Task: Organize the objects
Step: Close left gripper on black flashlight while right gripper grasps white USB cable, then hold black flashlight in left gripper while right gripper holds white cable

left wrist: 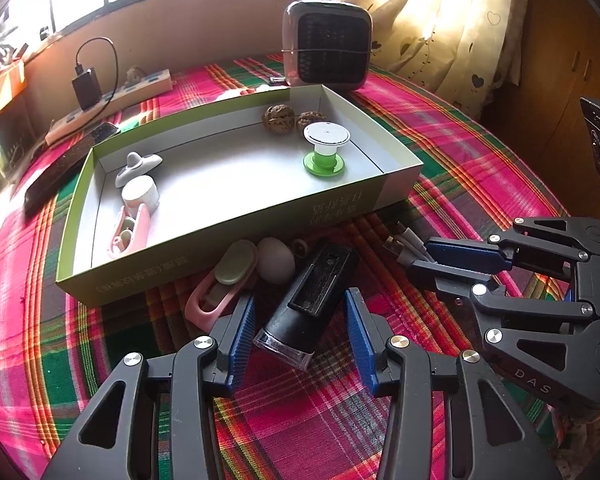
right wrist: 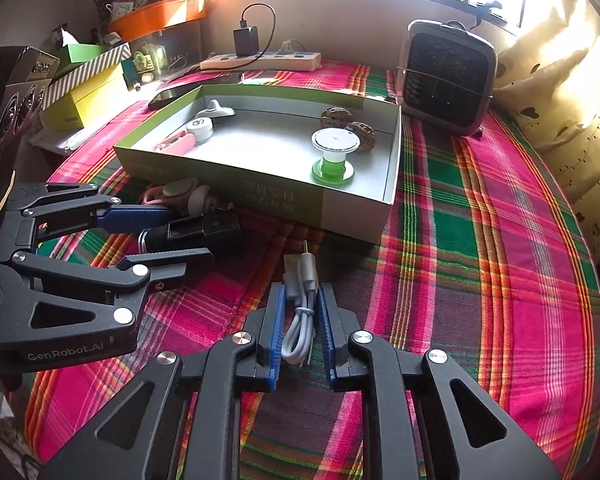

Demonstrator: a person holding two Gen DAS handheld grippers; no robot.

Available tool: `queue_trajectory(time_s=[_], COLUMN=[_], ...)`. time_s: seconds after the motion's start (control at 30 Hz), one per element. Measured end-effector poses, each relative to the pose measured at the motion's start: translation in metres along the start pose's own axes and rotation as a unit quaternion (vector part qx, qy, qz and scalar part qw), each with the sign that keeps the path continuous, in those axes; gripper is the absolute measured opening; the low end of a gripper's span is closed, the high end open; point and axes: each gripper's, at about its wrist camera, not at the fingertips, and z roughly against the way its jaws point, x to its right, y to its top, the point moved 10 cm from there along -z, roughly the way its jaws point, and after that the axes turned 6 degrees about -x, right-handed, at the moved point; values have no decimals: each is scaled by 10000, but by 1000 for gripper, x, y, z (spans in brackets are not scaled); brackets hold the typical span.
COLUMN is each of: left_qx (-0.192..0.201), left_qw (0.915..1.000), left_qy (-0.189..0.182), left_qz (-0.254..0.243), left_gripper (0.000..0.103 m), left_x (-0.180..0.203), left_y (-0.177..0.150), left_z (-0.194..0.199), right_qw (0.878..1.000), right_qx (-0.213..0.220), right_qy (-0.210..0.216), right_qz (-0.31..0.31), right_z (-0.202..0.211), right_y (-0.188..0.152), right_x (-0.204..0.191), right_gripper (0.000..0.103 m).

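Note:
A green box (left wrist: pixel 260 216) (right wrist: pixel 220 178) lies open on the plaid cloth. It holds a green spool (left wrist: pixel 325 148) (right wrist: pixel 334 156), two walnuts (left wrist: pixel 278 118), a white cap and pink items. My left gripper (left wrist: pixel 300 316) is open around a black device with a clear end (left wrist: pixel 306 300) (right wrist: pixel 196 232), jaws apart from its sides. My right gripper (right wrist: pixel 300 300) (left wrist: pixel 432 258) is closed on a bundled white cable (right wrist: pixel 300 320) (left wrist: pixel 408 244). A pink clip (left wrist: pixel 220 288) and a pale egg (left wrist: pixel 276 260) lie by the box front.
A small heater (left wrist: pixel 326 46) (right wrist: pixel 448 76) stands behind the box. A power strip with a charger (left wrist: pixel 108 96) (right wrist: pixel 260 60) lies at the back. A dark phone (left wrist: pixel 60 168) lies left of the box. A speaker and boxes (right wrist: pixel 80 92) stand at the left. Curtain at right.

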Motion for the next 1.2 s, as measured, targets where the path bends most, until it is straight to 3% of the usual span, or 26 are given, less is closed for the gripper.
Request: queue_trajectory(time_s=[0.13, 0.53, 1.2], left_qx=[26, 71, 91], left_qw=[10000, 9998, 9998], left_qy=[51, 188, 169], left_qz=[35, 62, 92], left_gripper=[42, 25, 25], left_x=[0, 1, 1], left_y=[0, -2, -3], left_z=[0, 1, 1], right_qw=[10000, 10000, 10000], right_qx=[11, 14, 14], right_qy=[23, 40, 32], right_qz=[-19, -34, -33], right_z=[0, 1, 2], right_y=[0, 0, 0], right_x=[0, 1, 1], right_gripper=[17, 17, 17])
